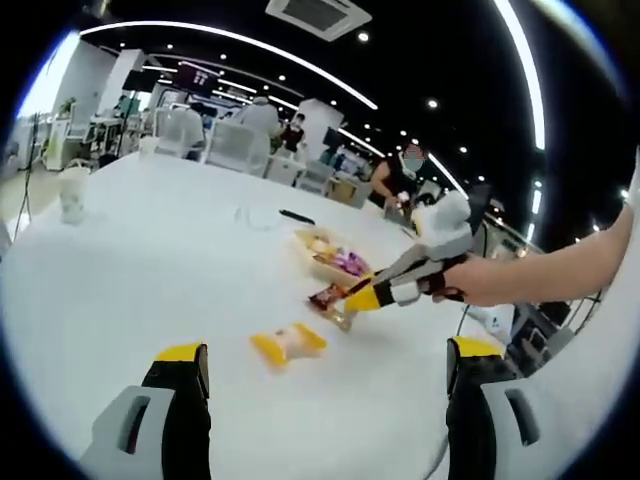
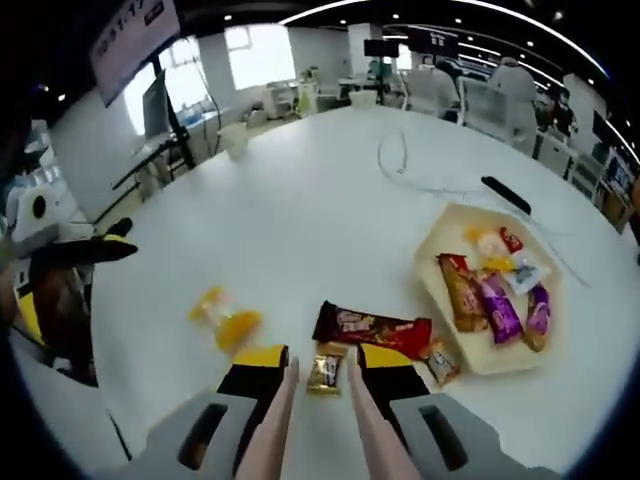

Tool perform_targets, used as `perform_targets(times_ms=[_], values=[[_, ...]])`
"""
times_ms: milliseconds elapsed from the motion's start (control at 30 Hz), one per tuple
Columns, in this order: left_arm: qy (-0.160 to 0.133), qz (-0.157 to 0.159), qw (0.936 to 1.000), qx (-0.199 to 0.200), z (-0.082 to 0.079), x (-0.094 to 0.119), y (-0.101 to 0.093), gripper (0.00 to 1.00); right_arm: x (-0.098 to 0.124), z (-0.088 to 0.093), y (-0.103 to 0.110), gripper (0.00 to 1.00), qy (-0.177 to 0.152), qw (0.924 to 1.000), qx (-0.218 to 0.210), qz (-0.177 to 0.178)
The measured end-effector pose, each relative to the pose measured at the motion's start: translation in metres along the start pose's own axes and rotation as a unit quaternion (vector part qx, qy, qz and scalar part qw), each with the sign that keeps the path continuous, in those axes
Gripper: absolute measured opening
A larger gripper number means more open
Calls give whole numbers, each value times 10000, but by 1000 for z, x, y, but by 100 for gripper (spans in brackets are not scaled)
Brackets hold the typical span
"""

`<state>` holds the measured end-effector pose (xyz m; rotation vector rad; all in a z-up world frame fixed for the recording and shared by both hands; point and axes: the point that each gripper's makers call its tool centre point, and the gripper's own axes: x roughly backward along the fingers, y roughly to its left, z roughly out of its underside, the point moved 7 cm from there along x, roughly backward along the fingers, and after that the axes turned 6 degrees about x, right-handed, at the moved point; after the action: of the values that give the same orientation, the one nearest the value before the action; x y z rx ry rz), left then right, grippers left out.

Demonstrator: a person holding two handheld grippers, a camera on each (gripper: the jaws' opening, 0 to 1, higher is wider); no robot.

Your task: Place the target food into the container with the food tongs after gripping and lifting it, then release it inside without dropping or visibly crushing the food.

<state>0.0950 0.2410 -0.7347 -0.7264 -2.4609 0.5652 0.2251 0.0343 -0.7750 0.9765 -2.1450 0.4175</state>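
Right gripper (image 2: 322, 375) jaws pinch tongs (image 2: 316, 430) around a small snack (image 2: 324, 372), tray (image 2: 440, 300) rim near. Left gripper (image 1: 325, 365) jaws spread wide over bare table (image 1: 150, 270). Wrapper print unreadable.

Left gripper (image 1: 328, 372): two black fingers (image 1: 180, 400) w/ yellow caps at tips, grey moulded housings w/ slot openings at base. Right gripper (image 2: 320, 365): same build, black fingers w/ yellow tips, grey bodies w/ oval slots; two long pale tong blades (image 2: 275, 425) ran up btwn them. Seen from left gripper view, right gripper (image 1: 365, 296) had grey/white body, yellow tip, held by a hand (image 1: 480, 282); forearm bare, no sleeve visible.
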Motion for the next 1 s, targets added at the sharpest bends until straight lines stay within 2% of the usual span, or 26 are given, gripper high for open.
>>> perform_targets(times_ms=[300,333,433,600,733,800,900,1000], values=[[-18,-93,9999,72,3,5,7,99,-15,12,10,26,225,9994,244,53],[-20,-100,9999,79,3,5,7,99,-15,11,9,25,141,9991,380,145],[-33,-129,9998,116,5,6,9,99,-14,10,9,23,184,9982,535,190],[-12,-111,9999,118,6,4,10,99,-14,11,8,21,91,9981,571,188],[-24,-84,9998,177,7,0,9,99,-13,12,4,20,68,9986,492,184],[39,-22,9998,179,8,-5,8,99,-11,14,1,20,60,9995,236,211],[98,13,9999,119,6,-7,7,99,-6,17,-2,20,-6,9998,80,190],[-59,-10,9999,156,2,-5,10,99,-1,15,-9,20,-74,9997,-93,226]])
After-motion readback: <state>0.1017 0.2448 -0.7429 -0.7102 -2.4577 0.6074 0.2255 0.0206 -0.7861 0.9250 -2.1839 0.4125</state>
